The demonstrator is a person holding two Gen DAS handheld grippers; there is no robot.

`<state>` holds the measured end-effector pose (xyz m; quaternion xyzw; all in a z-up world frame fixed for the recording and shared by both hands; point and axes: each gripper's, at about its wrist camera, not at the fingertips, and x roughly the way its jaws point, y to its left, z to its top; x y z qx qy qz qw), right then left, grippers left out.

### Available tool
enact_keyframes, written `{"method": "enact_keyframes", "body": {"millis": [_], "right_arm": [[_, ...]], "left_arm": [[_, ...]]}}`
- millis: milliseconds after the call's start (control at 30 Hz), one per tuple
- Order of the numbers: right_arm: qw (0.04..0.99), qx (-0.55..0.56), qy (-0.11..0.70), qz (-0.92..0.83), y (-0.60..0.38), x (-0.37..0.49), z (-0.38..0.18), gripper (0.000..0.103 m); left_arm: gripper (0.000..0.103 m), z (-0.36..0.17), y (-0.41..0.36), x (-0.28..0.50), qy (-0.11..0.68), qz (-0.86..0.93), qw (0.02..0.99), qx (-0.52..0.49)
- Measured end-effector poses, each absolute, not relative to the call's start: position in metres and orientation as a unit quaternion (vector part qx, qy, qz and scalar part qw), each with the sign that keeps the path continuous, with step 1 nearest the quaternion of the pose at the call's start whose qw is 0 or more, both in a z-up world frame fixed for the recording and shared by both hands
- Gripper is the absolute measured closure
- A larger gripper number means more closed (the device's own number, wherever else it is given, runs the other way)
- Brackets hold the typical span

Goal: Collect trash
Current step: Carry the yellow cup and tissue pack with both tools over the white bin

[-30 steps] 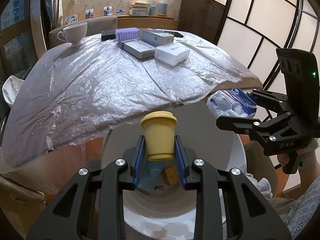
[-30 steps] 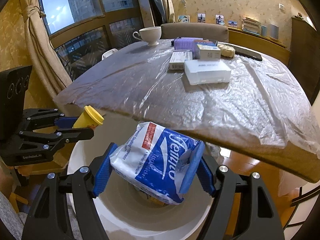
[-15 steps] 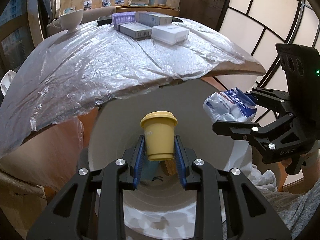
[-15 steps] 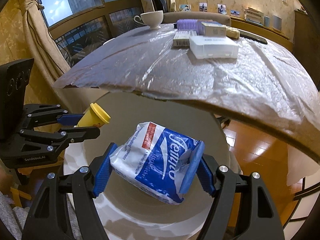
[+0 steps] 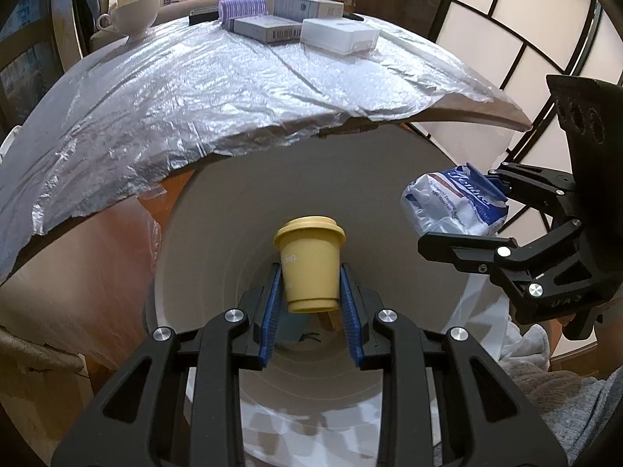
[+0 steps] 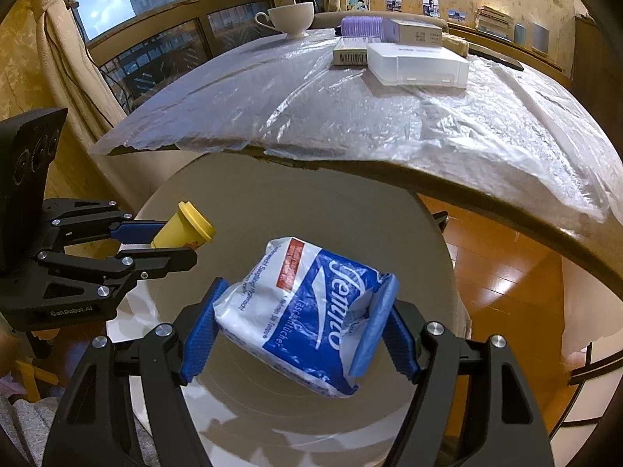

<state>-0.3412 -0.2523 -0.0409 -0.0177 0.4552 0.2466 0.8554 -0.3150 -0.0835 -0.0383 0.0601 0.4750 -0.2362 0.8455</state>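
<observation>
Right wrist view: tissue pack (image 6: pixel 311 315) reads "Taschentücher".

The table (image 5: pixel 506 116) is covered with a crinkly clear plastic sheet (image 5: pixel 194 89). On it, far at 12 o'clock, lie a white box (image 5: pixel 338 35), a grey box (image 5: pixel 264 28) and a purple pack (image 5: pixel 241 7). A white cup (image 5: pixel 136 13) stands at 11 o'clock.
</observation>
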Motion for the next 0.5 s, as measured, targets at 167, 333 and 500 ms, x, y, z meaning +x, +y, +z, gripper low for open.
{"method": "enact_keyframes", "body": {"millis": [167,333,500], "right_arm": [[0.854,-0.016,0.46,0.242,-0.25,-0.338,-0.046,0.031],[0.853,-0.015,0.465,0.237,-0.25,-0.334,-0.049,0.031],[0.852,-0.016,0.468,0.234,-0.248,-0.334,-0.052,0.031]], "left_arm": [[0.072,-0.044,-0.084,-0.311,0.483,-0.232,0.842,0.058],[0.072,-0.05,-0.084,-0.309,0.487,-0.231,0.84,0.063],[0.072,-0.053,-0.085,-0.306,0.489,-0.231,0.838,0.068]]}}
